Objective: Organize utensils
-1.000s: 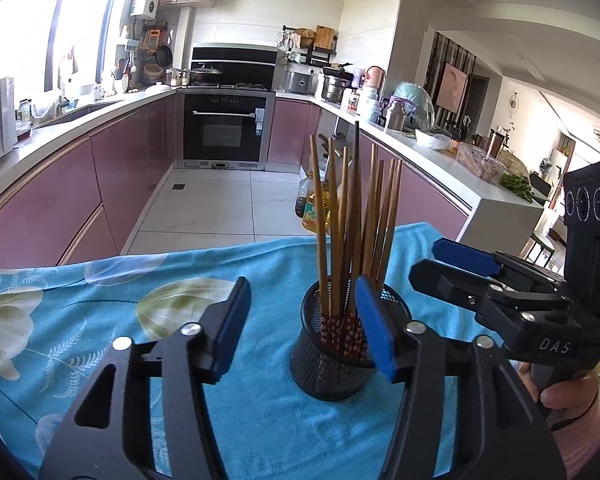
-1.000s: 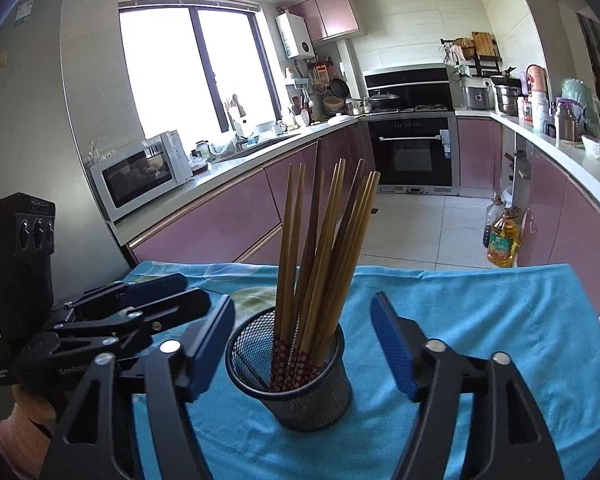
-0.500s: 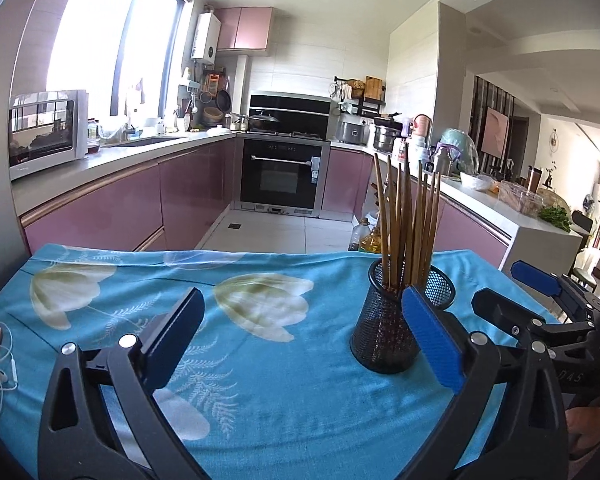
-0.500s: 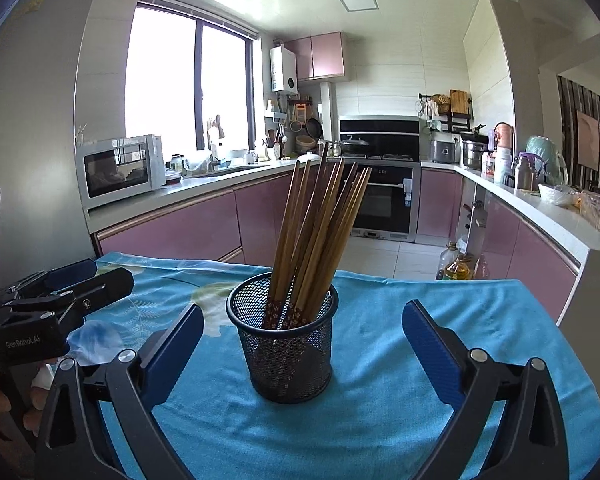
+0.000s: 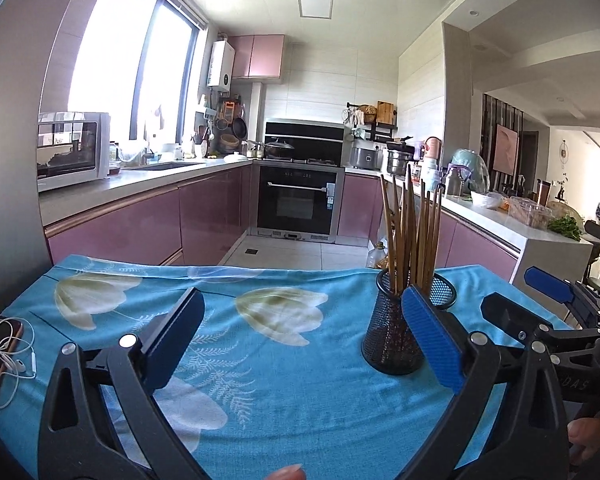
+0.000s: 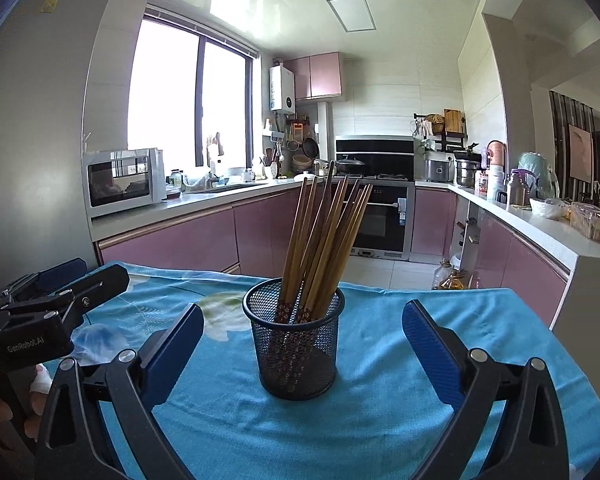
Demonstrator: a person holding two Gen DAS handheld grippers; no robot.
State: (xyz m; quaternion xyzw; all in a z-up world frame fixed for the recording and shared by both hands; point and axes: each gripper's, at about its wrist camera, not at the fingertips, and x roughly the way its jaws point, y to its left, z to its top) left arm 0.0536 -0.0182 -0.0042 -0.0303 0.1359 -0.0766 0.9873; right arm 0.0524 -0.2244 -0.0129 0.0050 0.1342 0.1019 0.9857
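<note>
a black mesh cup (image 6: 296, 344) full of wooden chopsticks (image 6: 324, 248) stands upright on the blue flowered cloth (image 5: 260, 360) over the desk, nearer its right edge. the right claw (image 6: 300, 356) is spread wide, empty, facing the cup. the left claw (image 5: 300, 344) is spread too, holding nothing. a phone with earphones (image 5: 0, 352) lies at the left edge.
</note>
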